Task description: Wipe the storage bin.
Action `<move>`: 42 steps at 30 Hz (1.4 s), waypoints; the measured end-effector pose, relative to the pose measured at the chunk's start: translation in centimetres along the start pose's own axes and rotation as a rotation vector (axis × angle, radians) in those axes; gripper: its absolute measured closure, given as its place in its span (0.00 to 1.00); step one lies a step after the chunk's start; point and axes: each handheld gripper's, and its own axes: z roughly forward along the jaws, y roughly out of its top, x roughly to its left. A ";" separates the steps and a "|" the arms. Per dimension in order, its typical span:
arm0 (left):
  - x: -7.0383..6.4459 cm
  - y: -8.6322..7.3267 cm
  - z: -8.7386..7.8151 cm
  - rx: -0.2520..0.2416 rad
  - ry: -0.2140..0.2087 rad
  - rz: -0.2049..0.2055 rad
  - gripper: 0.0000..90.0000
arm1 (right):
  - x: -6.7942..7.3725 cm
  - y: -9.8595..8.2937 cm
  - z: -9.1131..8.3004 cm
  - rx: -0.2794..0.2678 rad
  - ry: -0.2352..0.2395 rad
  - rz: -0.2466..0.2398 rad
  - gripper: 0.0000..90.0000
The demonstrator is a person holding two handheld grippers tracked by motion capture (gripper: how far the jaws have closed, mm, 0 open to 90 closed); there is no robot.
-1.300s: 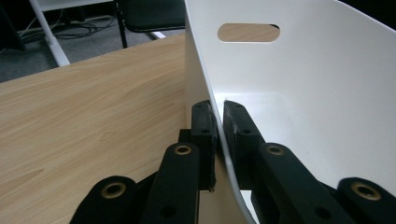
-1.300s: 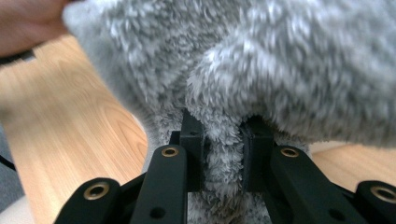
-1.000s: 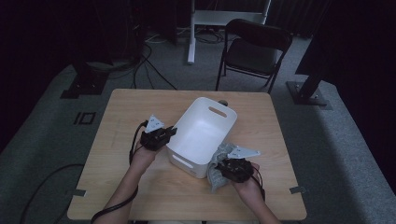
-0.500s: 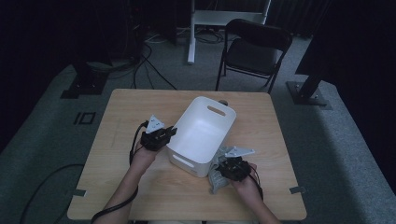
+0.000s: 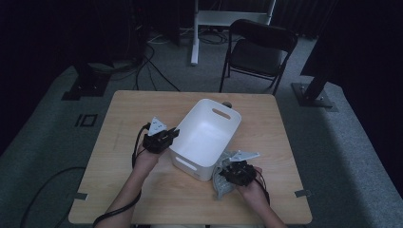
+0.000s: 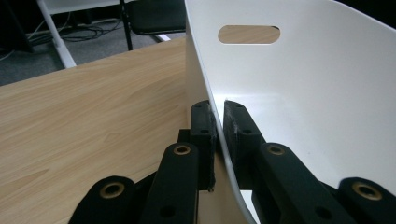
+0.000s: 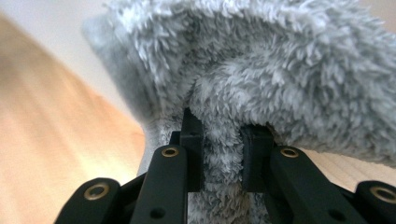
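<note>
left gripper [image 6: 218, 123]: I've got jaws clamped on white bin [image 5: 205, 135] wall, 9 o'clock side, steadying it.
right gripper [image 7: 219, 140]: jaws pinched on grey towel [image 7: 280, 79], bin's 5 o'clock, ready to load it in.

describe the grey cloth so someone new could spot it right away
On the wooden table, find the white bin in the middle. Beside its near right corner lies the grey cloth, pinched by the right gripper. It is the one soft, fluffy thing there.

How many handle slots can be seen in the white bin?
2. One slot is in the white bin's far wall, toward the chair; the other is in the near wall facing the person, between the two hand-held grippers. None seems hidden.
</note>
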 end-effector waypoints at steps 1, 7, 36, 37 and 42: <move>0.0 0.0 0.0 -0.001 -0.002 0.000 0.92 | 0.3 0.2 -0.6 -0.018 0.010 -0.004 0.83; -0.1 0.0 0.0 0.000 0.009 -0.009 0.93 | 2.1 1.5 -4.4 -0.137 0.062 -0.039 0.83; -0.1 0.0 0.0 0.004 -0.017 -0.004 0.93 | 1.0 0.0 0.7 0.006 0.003 -0.023 0.83; -0.1 0.0 0.0 0.004 -0.017 -0.004 0.93 | 0.8 -0.1 1.0 0.018 -0.002 -0.020 0.83; 0.0 0.0 0.0 0.003 -0.015 -0.011 0.92 | 0.0 -0.7 2.1 0.053 -0.001 0.003 0.83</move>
